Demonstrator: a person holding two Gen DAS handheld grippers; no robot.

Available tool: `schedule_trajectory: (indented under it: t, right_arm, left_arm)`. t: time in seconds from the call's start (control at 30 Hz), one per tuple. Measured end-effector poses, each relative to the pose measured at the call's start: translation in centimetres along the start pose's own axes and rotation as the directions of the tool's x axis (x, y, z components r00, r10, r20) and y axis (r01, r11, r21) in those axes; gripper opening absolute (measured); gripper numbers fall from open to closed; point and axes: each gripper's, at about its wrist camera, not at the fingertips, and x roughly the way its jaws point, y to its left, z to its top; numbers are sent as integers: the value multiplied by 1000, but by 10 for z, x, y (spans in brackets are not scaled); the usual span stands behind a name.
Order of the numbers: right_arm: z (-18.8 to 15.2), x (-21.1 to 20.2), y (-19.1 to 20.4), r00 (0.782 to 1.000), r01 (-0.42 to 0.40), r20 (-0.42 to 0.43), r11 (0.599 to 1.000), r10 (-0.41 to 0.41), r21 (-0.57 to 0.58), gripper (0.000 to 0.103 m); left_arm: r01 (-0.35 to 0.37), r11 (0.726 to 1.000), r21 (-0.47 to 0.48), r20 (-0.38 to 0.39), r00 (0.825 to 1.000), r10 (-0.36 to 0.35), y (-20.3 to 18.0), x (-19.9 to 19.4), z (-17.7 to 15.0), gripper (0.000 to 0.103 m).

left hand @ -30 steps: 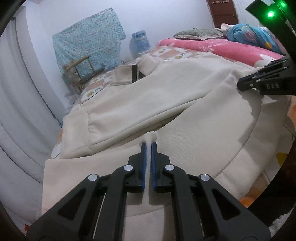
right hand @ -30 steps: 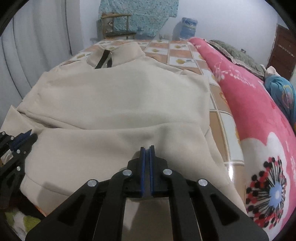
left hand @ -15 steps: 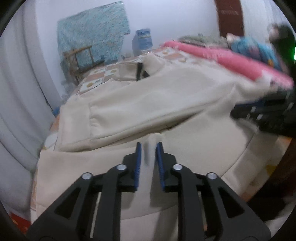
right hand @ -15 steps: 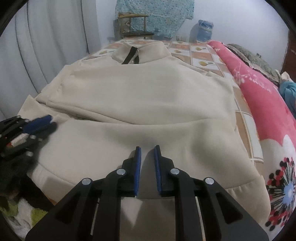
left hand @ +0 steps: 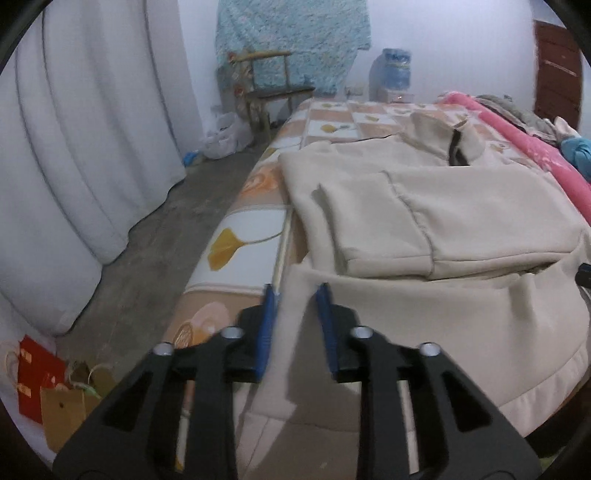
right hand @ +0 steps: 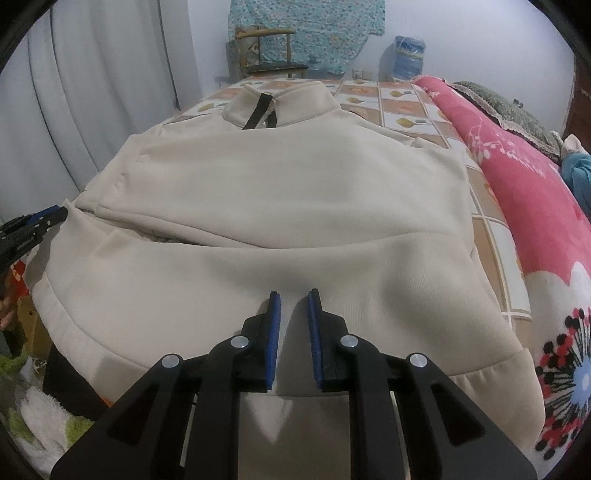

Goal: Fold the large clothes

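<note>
Cream sweatshirt (right hand: 295, 206) lies spread on the bed (left hand: 332, 122) ahead of both tongs, sleeves folded in, hem nearest. Left tongs (left hand: 295, 295) stand apart at its left corner, right tongs (right hand: 294, 301) apart over mid-hem. For a square fold, I'd pinch both hem corners evenly and carry them toward the collar (right hand: 275, 101).

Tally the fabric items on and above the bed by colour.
Cream: 1, zip-neck sweatshirt
Pink: 1, floral blanket
Teal: 1, patterned cloth on the wall
Blue: 1, bundle at the far right
Total: 4

White curtain (left hand: 85, 155), concrete floor (left hand: 155, 236), wooden chair (left hand: 273, 88) (cloth-draped wall behind).
</note>
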Motion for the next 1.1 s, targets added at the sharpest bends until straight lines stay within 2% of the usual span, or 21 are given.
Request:
schedule_trajectory:
  t: [0.07, 0.13, 0.2, 0.27, 0.37, 0.43, 0.53, 0.6, 0.67, 0.77, 0.8, 0.87, 0.9, 0.93, 0.97, 1.03, 1.1]
  right_arm:
    - [0, 0, -1, 1000, -6, 0, 1000, 6, 5, 15]
    - [0, 0, -1, 1000, -6, -3, 1000, 6, 3, 15]
    - [1, 1, -1, 1000, -6, -5, 1000, 6, -1, 14]
    - [1, 0, -1, 1000, -7, -4, 1000, 7, 0, 14]
    - [1, 0, -2, 1000, -9, -1, 1000, 9, 7, 15]
    - [1, 0, -2, 1000, -8, -1, 1000, 8, 3, 14]
    - [1, 0, -2, 1000, -2, -2, 1000, 2, -1, 14]
    - [0, 0, -2, 1000, -1, 3, 1000, 1, 4, 14]
    - [-1, 0, -1, 1000, -1, 9, 1000, 0, 11, 15]
    - [-1, 0, -1, 1000, 0, 11, 1000, 0, 19, 15]
    - [-1, 0, -1, 1000, 1, 11, 1000, -1, 20, 15]
    - [0, 1, -1, 1000, 5, 8, 1000, -6, 22, 15]
    - [0, 0, 0, 1000, 8, 7, 1000, -9, 23, 15]
    - [0, 0, 0, 1000, 13, 6, 1000, -13, 27, 15]
    - [1, 0, 0, 1000, 14, 4, 999, -15, 31, 15]
    - [2, -5, 1, 999, 28, 18, 999, -29, 33, 15]
    - [5, -13, -2, 996, 65, 55, 998, -66, 28, 15]
  left_arm:
    - [-17, 999, 41, 27, 1000, 16, -6, -3, 0, 4]
    - [-46, 996, 71, 110, 993, 38, -10, -23, 1, 4]
    - [-73, 996, 45, 173, 983, 64, -7, -43, 5, 4]
    - [-67, 998, 6, 167, 984, 65, 3, -38, 8, 4]
    - [-46, 998, -31, 82, 995, 48, 12, -6, -1, 4]
    - [-75, 997, -3, 43, 996, 75, 8, 12, -10, 5]
    - [-114, 993, 21, 66, 991, 113, 2, 4, -10, 9]
    - [-126, 992, -9, 97, 987, 127, 6, -9, -5, 15]
    - [-145, 989, -34, 141, 979, 149, 10, -25, -2, 16]
    - [-49, 997, -56, 187, 981, 59, 9, -47, 2, 16]
    - [25, 998, -51, 198, 980, -15, 2, -54, 1, 17]
    - [151, 988, -21, 174, 974, -145, -14, -58, -2, 17]
    - [233, 972, -8, 135, 964, -230, -27, -53, -8, 17]
    - [267, 964, -1, 97, 959, -266, -36, -47, -12, 17]
    - [278, 960, 17, 49, 959, -279, -47, -39, -17, 18]
    - [255, 966, 46, -4, 967, -255, -60, -26, -24, 18]
    - [243, 968, 63, 4, 970, -244, -63, -24, -26, 18]
